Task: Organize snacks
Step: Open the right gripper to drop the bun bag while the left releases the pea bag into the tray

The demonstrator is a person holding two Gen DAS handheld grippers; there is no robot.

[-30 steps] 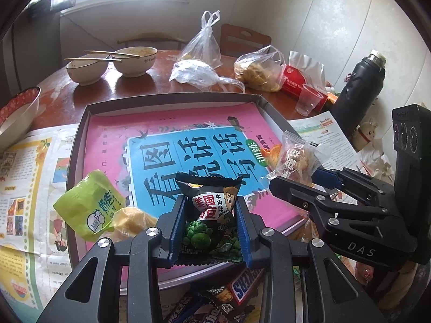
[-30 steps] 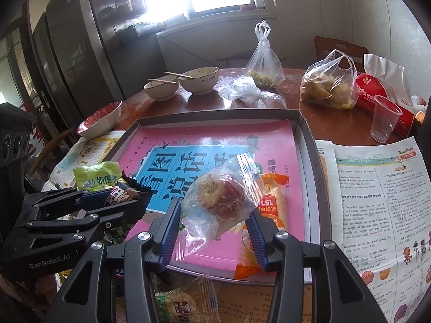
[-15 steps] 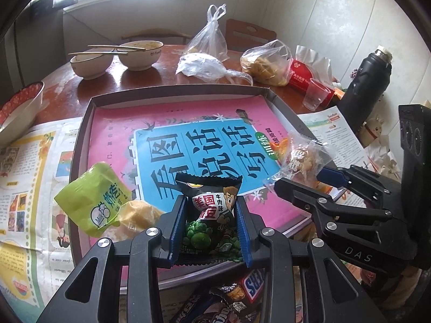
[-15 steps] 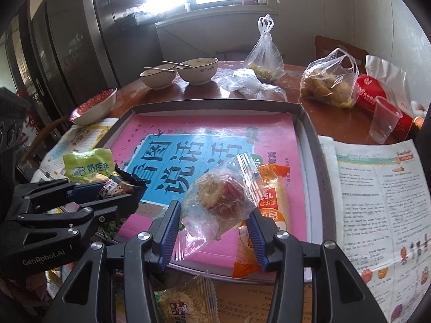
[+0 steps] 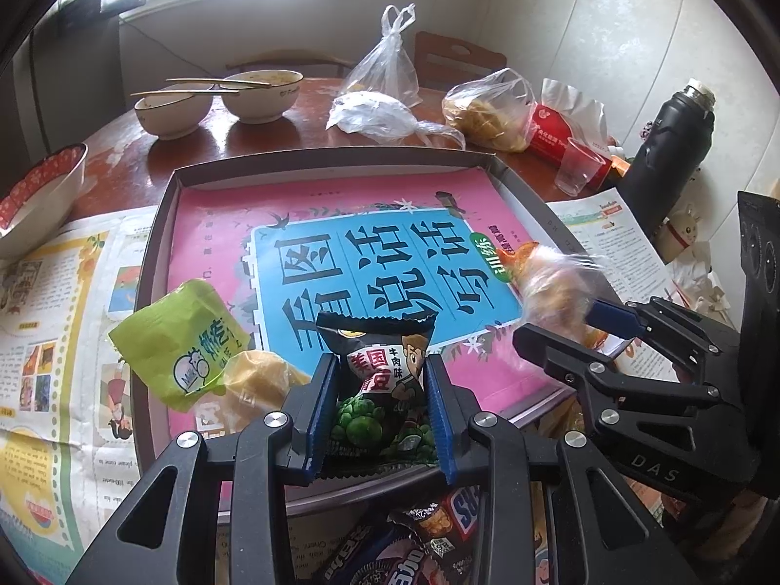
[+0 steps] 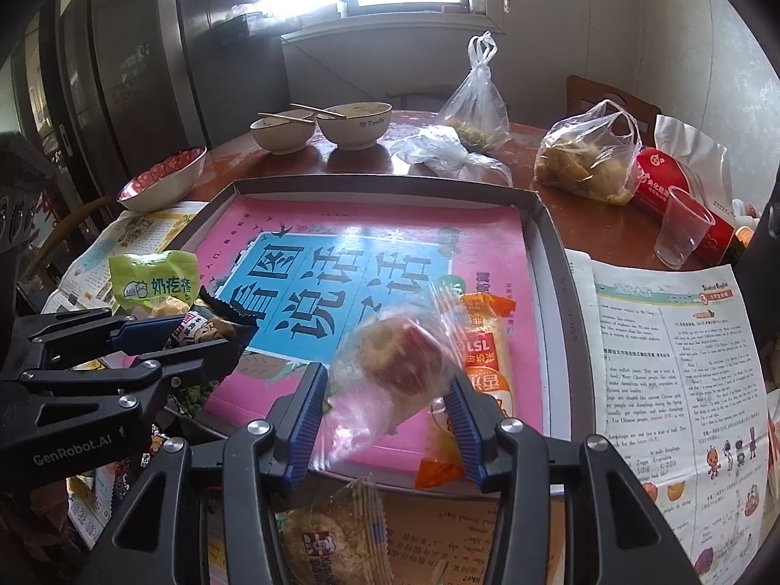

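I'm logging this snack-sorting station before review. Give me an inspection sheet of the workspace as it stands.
Surface: wooden table with newspaper spread at both sides of a shallow box tray lined with a pink and blue sheet.
Job's things: green packet and orange packet lying in the tray; more wrapped snacks in front of it.
Clutter: two bowls with chopsticks, red-patterned bowl, plastic bags, clear cup, black flask.
Grippers: left tongs shut on a black pea packet; right tongs shut on a clear-wrapped pastry.
Cables: nothing seen.
Surroundings: window, chair, dark cabinet.
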